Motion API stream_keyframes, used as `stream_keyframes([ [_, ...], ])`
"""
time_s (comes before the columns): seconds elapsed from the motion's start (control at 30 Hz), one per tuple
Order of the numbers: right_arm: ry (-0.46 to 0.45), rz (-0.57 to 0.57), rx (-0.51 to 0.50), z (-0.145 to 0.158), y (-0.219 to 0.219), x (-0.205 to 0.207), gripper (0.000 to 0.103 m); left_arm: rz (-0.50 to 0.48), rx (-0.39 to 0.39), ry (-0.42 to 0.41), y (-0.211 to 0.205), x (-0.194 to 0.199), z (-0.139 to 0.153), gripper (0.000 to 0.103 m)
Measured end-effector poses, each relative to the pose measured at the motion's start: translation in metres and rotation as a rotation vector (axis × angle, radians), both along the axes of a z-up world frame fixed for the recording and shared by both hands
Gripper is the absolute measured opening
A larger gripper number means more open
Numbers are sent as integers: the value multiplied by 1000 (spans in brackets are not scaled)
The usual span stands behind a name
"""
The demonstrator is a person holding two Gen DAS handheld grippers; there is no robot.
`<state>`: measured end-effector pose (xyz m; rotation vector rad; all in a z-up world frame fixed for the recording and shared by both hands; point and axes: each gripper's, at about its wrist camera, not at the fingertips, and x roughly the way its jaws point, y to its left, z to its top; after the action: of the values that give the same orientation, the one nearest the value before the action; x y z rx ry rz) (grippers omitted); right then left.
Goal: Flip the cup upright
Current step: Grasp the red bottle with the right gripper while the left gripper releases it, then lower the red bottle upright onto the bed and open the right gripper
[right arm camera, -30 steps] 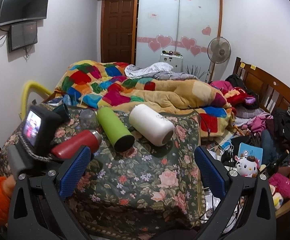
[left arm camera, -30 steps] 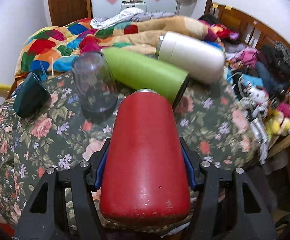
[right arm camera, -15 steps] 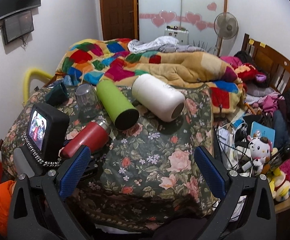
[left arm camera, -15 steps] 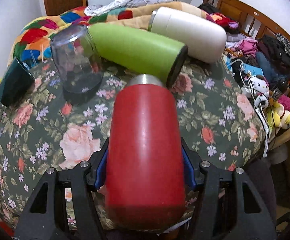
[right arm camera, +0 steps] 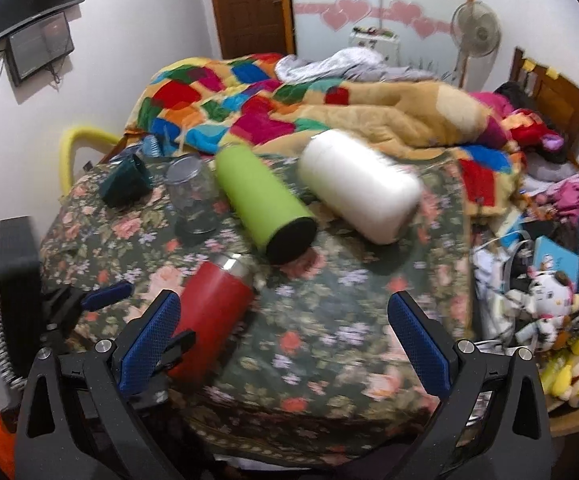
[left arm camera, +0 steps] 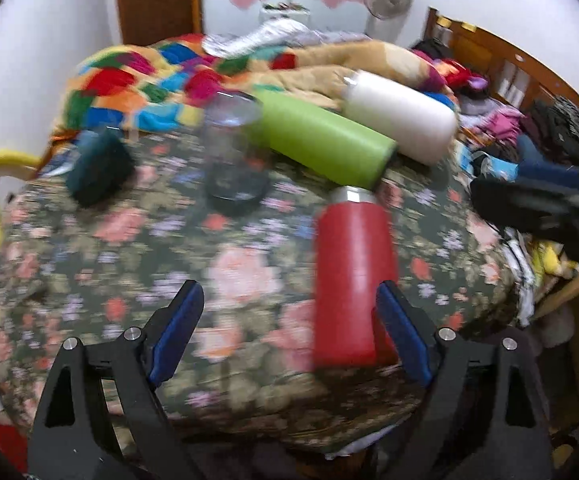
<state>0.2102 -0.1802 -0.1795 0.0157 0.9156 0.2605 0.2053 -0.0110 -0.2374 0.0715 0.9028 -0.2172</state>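
A red cup (left arm camera: 351, 280) lies on its side on the floral cloth (left arm camera: 129, 248), its steel rim pointing away. My left gripper (left arm camera: 289, 332) is open; the cup rests against its right finger, apart from the left one. In the right wrist view the red cup (right arm camera: 213, 312) lies at the lower left, with the left gripper's fingers (right arm camera: 107, 295) around its base. My right gripper (right arm camera: 285, 340) is open and empty, above the cloth's near edge.
A green bottle (right arm camera: 263, 208) and a white bottle (right arm camera: 359, 188) lie on their sides behind the red cup. A clear glass (right arm camera: 191, 196) stands inverted and a dark teal cup (right arm camera: 123, 184) lies tipped at the left. A quilt (right arm camera: 289, 108) is heaped behind.
My left gripper has opened and let go of the red cup, which now lies on the cloth. The left gripper drew back and leftward. The right gripper moved closer over the cloth.
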Motion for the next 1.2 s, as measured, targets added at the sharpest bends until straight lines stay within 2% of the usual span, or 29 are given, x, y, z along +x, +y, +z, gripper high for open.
stream_keyframes([
  [0.13,115,40,48,-25,20,19,102,83,61,-57,32,-15,10,90],
  [0.17,143,44,53,-31,24,24,98,101,65,-61,39,-18,10,90],
  [0.33,287,66,81,-63,41,46,88,159,50,-57,66,-31,7,90],
  [0.57,430,37,129,-93,48,67,79,188,34,-49,68,-36,0,90],
  [0.73,412,73,116,-88,52,69,66,191,30,-50,66,-33,0,90],
  [0.87,355,116,68,-75,60,62,60,188,32,-66,64,-33,6,90],
  [1.2,157,177,21,-18,65,41,60,187,26,-112,61,-32,24,90],
])
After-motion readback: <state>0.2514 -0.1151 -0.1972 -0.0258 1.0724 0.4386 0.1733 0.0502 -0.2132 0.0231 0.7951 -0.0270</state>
